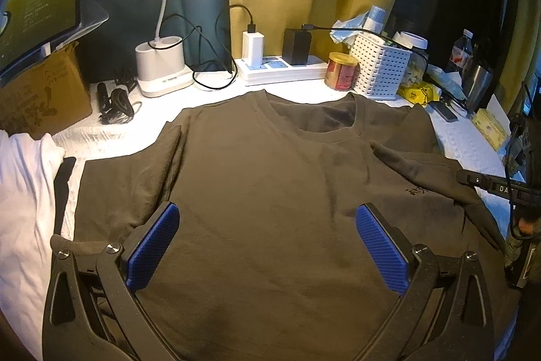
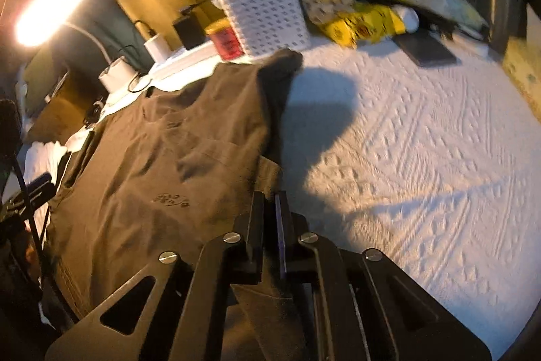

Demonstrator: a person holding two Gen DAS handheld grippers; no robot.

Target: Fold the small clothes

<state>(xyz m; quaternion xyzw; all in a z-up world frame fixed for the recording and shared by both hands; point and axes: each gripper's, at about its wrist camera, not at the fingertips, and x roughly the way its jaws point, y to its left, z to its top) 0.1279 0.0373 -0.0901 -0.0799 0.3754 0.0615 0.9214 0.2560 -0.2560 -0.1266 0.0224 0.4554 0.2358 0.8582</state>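
A dark olive T-shirt (image 1: 270,185) lies front up on the white textured cover, collar toward the back. Its left sleeve is folded in over the body. My left gripper (image 1: 267,219) is open and empty above the shirt's lower middle, its blue pads spread wide. My right gripper (image 2: 270,202) is shut on the shirt's right edge (image 2: 267,171) and holds the cloth lifted over the body; that gripper's dark body also shows at the right edge of the left wrist view (image 1: 493,185). The shirt (image 2: 162,164) has a small dark print on the chest.
Along the back stand a lamp base (image 1: 160,66), a power strip (image 1: 280,68) with chargers, a red tin (image 1: 341,70), a white perforated basket (image 1: 382,66) and a cardboard box (image 1: 40,93). A phone (image 2: 429,48) and yellow packets (image 2: 365,24) lie at the right. White cloth (image 1: 23,192) lies left.
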